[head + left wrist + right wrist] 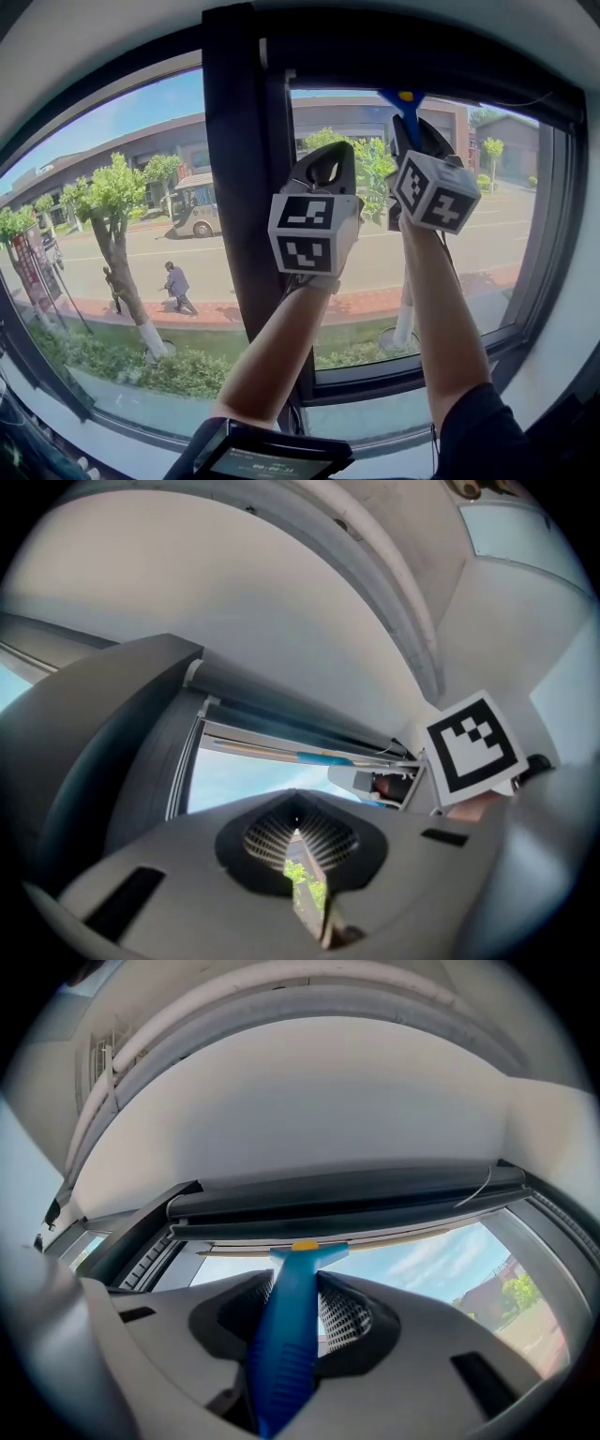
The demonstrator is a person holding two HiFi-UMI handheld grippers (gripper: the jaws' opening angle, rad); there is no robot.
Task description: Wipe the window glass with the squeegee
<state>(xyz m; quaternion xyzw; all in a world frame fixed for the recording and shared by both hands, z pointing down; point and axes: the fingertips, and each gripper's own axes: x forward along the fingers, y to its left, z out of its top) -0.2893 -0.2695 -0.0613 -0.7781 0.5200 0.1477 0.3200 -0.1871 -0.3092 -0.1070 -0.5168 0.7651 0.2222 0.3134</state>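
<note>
While both arms reach up at the window, the items stand as follows.

- Right hand-held gripper (411, 127): jaws clamped on the blue handle of the squeegee (286, 1326), with the handle pointing up.
- Squeegee blade: lies along the top edge of the window glass (469, 234), just under the dark upper frame (356, 1194).
- Left hand-held gripper (326, 167): jaws pressed together with only a thin slit between them and nothing held. It is raised beside the right one, just right of the dark upright post (234, 187) between the two panes.
- Marker cubes (309, 230): one on each gripper, facing the head camera.
- Beyond the glass: a street, trees (117, 202), a parked vehicle (197, 214) and people on foot (176, 284).
</note>
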